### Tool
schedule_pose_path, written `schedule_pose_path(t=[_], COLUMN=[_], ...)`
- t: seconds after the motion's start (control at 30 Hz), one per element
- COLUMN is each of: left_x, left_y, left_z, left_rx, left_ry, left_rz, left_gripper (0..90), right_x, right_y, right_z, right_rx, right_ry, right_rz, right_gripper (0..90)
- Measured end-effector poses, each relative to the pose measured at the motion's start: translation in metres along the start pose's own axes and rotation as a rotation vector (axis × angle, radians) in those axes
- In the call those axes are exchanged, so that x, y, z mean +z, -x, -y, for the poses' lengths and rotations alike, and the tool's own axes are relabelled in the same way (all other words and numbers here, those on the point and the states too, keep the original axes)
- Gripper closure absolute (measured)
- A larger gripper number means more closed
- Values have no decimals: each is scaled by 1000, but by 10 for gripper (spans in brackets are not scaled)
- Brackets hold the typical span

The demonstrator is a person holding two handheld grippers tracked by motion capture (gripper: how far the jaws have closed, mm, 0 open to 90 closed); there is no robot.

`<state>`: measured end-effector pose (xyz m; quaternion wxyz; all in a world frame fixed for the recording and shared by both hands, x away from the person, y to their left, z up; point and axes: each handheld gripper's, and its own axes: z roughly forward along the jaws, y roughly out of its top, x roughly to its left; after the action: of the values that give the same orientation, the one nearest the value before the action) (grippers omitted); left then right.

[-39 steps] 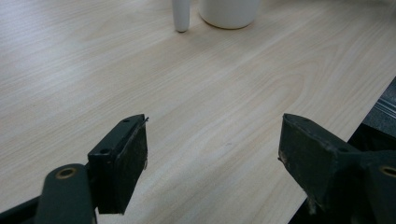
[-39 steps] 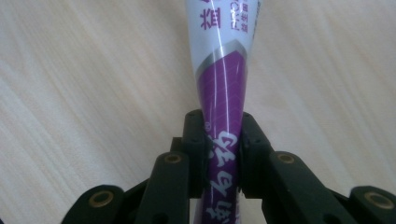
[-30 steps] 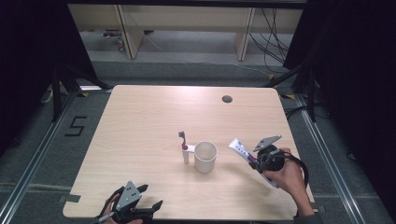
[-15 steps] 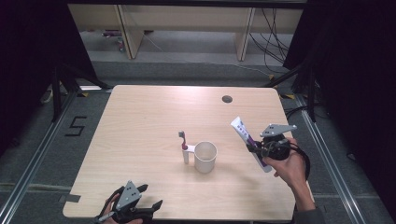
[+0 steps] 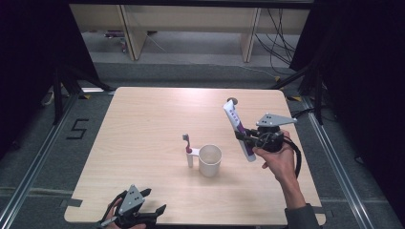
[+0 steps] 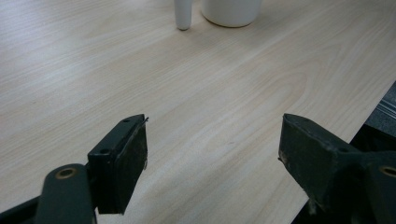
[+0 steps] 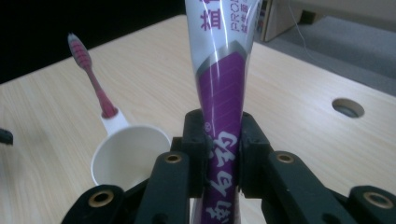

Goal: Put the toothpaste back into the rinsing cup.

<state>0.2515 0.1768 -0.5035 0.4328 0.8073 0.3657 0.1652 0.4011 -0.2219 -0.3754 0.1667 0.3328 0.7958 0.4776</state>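
R gripper [image 5: 252, 139] clamps toothpaste tube [image 5: 239, 129], long axis near upright, leaning away; cup [image 5: 210, 160] beside, table edge [image 5: 305, 157] behind. L gripper [image 6: 212, 154] wide.

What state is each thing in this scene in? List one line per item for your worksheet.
Toothpaste tube: held off the table, tilted, clamped between the jaws.
Right hand-held gripper: shut on the toothpaste tube.
Left hand-held gripper: open, nothing between its jaws, at the table's near edge.
Cup: upright on the table, nothing visible inside.
Toothbrush: upright, bristles on top, in a holder beside the cup.
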Motion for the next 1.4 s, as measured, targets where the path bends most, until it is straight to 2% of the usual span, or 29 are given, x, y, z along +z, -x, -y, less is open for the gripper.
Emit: schedule_pose_path(t=[0.07,0.1,0.13,0.17,0.2,0.23,0.27,0.3,0.37,0.43,0.47,0.5,0.53,0.57,0.67,0.7,0.8,0.9,0.93,1.0,1.13,1.17,1.2,1.3,1.37,1.4], left_x=[0,0,0,0,2,0,0,1,1,1,2,1,1,1,1,1,1,1,1,0,0,0,0,0,0,0], left_y=[0,0,0,0,2,0,0,2,3,1,2,2,2,2,2,2,2,2,2,2,2,2,2,1,2,2], left_z=[0,0,0,0,0,0,0,0,0,0,0,0,0,0,0,0,0,0,0,0,0,0,0,0,0,0], left_rx=[0,0,0,0,-28,2,-3,-27,-24,-11,-27,-26,-26,-26,-16,-16,-15,-14,-14,-16,-10,-9,-10,-9,-14,-8], left_ry=[1,0,1,1,31,-1,3,24,20,9,24,23,23,24,23,23,20,21,22,19,12,11,12,11,12,10], left_rz=[0,0,-1,-1,9,-2,2,9,11,11,11,10,10,10,10,11,11,13,14,8,14,12,11,11,10,11], left_gripper=[234,234,234,234,234,234,234,235,235,234,234,234,234,234,234,234,234,234,234,234,234,234,234,234,234,234], right_x=[4,7,8,11,12,14,15,18,22,27,29,32,33,36,41,44,50,57,58,63,71,73,75,77,80,81], right_y=[-2,-5,-6,-8,-11,-12,-16,-16,-19,-21,-21,-22,-24,-24,-30,-29,-32,-33,-36,-36,-38,-38,-40,-42,-43,-42], right_z=[-5,-6,-9,-11,-12,-14,-15,-17,-18,-20,-21,-21,-21,-22,-22,-22,-23,-21,-21,-19,-15,-14,-13,-8,-4,-2], right_rx=[-5,9,-12,-9,0,-16,8,-3,-13,2,-3,11,19,7,37,19,22,15,41,28,34,20,36,24,40,28], right_ry=[6,30,39,44,40,45,44,61,78,84,96,103,102,115,112,128,119,140,124,136,138,143,143,132,140,130], right_rz=[-31,-42,-34,-47,-53,-62,-66,-83,-67,-101,-101,-118,-122,-119,-134,-140,-147,-149,-156,-164,-177,-176,-181,-176,-179,-178], right_gripper=[769,769,769,769,769,769,769,769,769,769,769,769,769,769,769,769,769,769,769,769,769,769,769,768,769,768])
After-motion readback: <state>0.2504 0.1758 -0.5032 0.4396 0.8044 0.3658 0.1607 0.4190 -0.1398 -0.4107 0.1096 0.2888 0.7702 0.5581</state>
